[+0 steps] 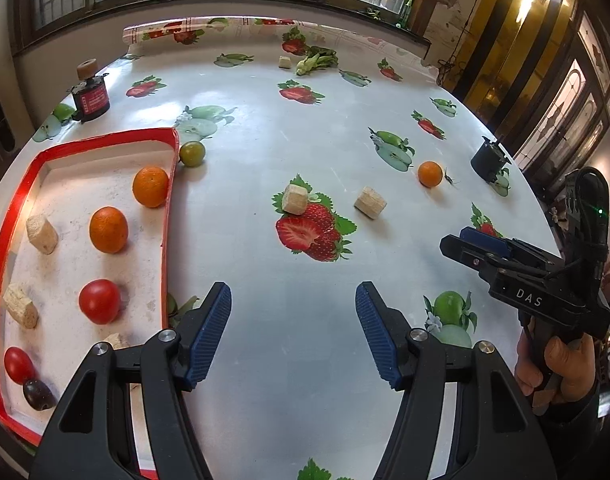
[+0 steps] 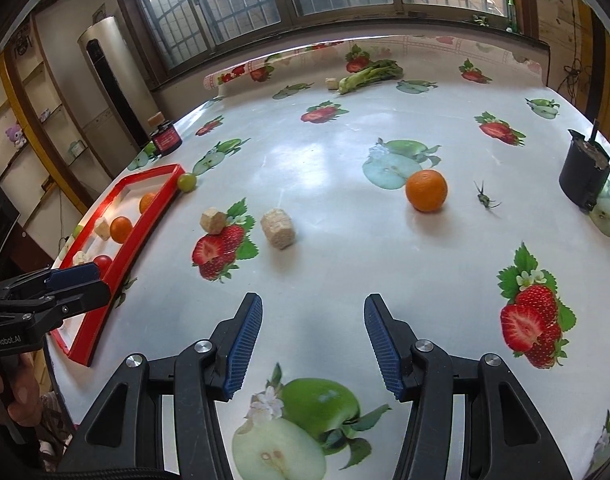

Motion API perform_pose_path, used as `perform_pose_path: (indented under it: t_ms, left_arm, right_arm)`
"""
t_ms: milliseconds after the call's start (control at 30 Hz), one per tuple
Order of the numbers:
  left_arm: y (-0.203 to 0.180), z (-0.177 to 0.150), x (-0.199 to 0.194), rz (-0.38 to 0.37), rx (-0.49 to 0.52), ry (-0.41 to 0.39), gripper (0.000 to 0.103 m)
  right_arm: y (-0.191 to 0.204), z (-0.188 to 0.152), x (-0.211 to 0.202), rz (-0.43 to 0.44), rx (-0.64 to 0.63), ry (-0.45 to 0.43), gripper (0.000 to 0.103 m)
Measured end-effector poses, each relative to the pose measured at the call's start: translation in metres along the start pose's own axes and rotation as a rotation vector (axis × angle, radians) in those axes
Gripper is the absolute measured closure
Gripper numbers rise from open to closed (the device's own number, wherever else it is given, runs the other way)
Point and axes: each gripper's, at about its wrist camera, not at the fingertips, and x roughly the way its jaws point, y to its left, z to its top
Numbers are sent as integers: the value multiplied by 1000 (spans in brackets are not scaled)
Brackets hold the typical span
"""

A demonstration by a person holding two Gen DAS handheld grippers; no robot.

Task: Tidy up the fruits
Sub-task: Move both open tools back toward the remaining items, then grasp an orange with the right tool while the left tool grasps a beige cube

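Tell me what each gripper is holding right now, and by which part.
Nothing is held. The left gripper and right gripper both stand open over the table with nothing between the jaws.

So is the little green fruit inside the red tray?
No, the green fruit sits on the tablecloth just outside the red tray's far corner.

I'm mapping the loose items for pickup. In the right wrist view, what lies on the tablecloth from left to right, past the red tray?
Green tomato → small cork → big cork → orange → stem → black pot.
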Motion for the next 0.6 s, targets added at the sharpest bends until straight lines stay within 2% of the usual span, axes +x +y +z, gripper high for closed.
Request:
perform_pose_path:
  t_ms: [167, 600]
  left_arm:
    - [-2, 11, 16, -11, 1, 11, 39]
    - [-3, 49, 75, 9, -21, 49, 40]
  right_arm:
    - [-9, 11, 3, -14, 8, -14, 48]
    - [-62, 61, 56, -176, 61, 12, 47]
